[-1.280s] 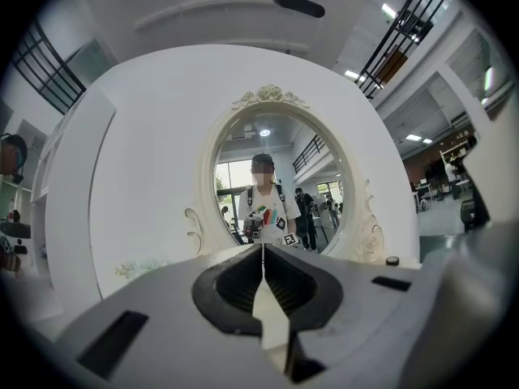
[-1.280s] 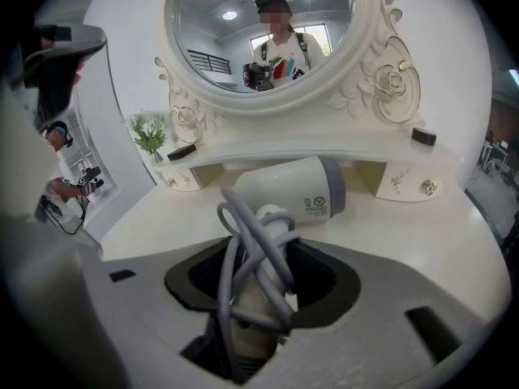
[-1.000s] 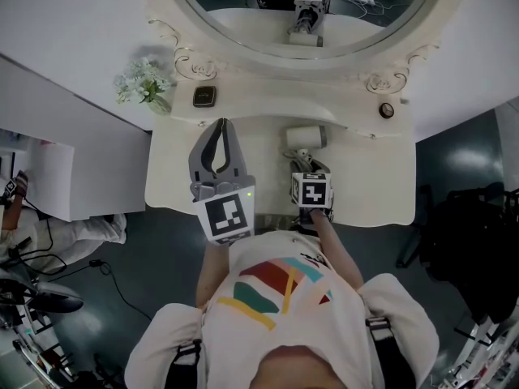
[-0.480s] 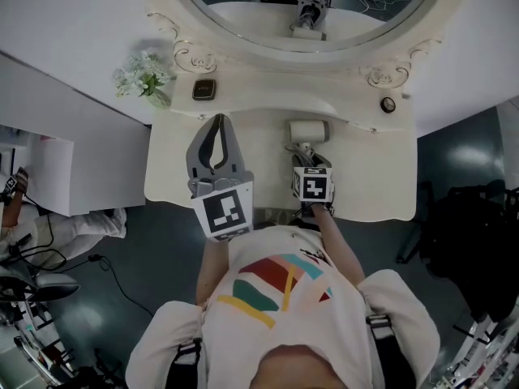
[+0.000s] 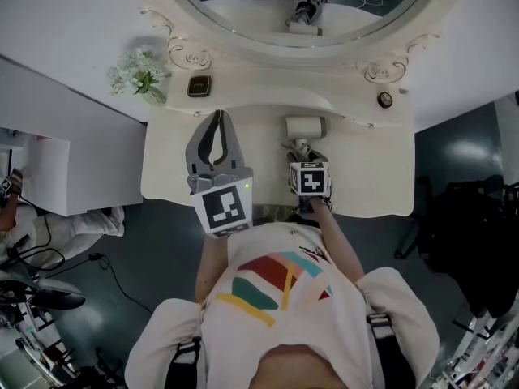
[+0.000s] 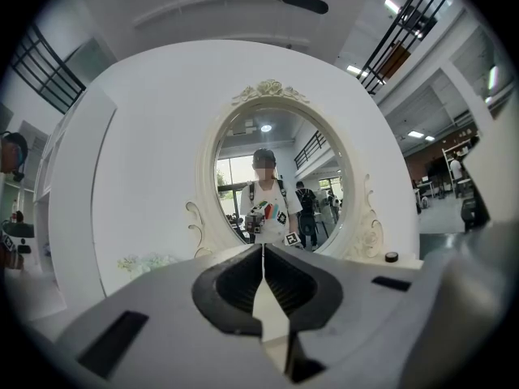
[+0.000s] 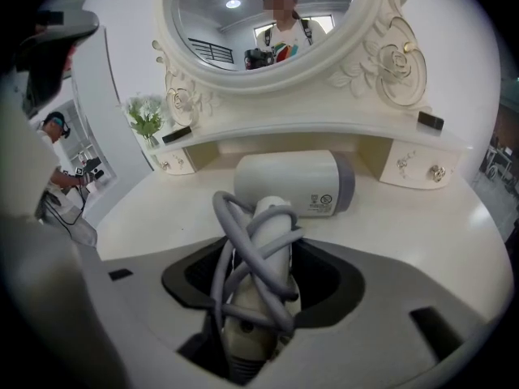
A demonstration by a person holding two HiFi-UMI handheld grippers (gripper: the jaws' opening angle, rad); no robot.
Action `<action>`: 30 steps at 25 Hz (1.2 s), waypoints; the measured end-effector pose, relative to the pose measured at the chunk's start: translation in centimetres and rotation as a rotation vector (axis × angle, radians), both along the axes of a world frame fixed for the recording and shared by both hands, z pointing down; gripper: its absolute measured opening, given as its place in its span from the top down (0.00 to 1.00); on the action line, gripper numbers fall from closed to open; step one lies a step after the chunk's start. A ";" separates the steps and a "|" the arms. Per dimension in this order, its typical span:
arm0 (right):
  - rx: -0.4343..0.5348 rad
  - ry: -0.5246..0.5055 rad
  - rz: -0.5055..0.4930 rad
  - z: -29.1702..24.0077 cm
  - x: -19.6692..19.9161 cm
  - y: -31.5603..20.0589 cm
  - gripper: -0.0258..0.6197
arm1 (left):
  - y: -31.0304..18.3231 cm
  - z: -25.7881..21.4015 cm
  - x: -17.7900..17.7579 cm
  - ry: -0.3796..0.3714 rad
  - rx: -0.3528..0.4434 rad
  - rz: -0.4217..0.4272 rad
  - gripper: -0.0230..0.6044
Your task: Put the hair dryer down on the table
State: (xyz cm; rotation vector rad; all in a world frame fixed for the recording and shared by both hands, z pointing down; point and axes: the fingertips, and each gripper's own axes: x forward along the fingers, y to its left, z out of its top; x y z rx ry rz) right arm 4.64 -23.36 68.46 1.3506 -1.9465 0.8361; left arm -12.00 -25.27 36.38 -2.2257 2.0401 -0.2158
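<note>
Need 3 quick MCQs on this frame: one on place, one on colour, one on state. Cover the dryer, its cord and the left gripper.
1. The hair dryer is:
A. at the table top, below the mirror
B. on the floor
C. on a chair

2. The cord wound round its handle is:
A. red
B. grey
C. yellow

3. The left gripper's jaws are:
A. wide apart
B. clamped on a brush
C. together, nothing between

Key:
1 A: the head view shows its barrel at the table top before the mirror.
2 B: the right gripper view shows grey loops.
3 C: the left gripper view shows the jaws meeting, empty.
</note>
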 end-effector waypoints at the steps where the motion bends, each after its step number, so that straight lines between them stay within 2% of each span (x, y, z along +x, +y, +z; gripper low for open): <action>1: -0.006 -0.004 0.002 0.1 0.0 0.0 0.62 | 0.0 0.0 0.1 0.001 -0.008 0.003 0.95; 6: -0.018 -0.013 0.007 0.1 0.1 0.1 0.61 | -0.1 0.1 0.4 -0.003 0.026 0.007 0.95; 12: -0.025 -0.019 0.002 0.1 0.0 0.1 0.60 | 0.1 0.1 0.2 -0.002 0.016 0.006 0.95; 15: -0.029 -0.029 -0.013 -0.1 -0.3 0.2 0.55 | 0.1 0.1 0.2 0.000 0.000 0.008 0.95; 23: -0.035 -0.046 -0.009 -0.7 -0.4 0.4 0.53 | 0.2 -0.1 0.4 -0.001 -0.011 0.017 0.95; 26: -0.010 -0.030 0.004 -1.7 0.2 0.2 0.53 | 0.1 -0.1 0.2 -0.001 0.030 0.011 0.95; 30: 0.072 -0.007 -0.001 -4.5 0.3 -0.9 0.53 | 0.2 0.0 0.4 -0.003 0.004 0.013 0.95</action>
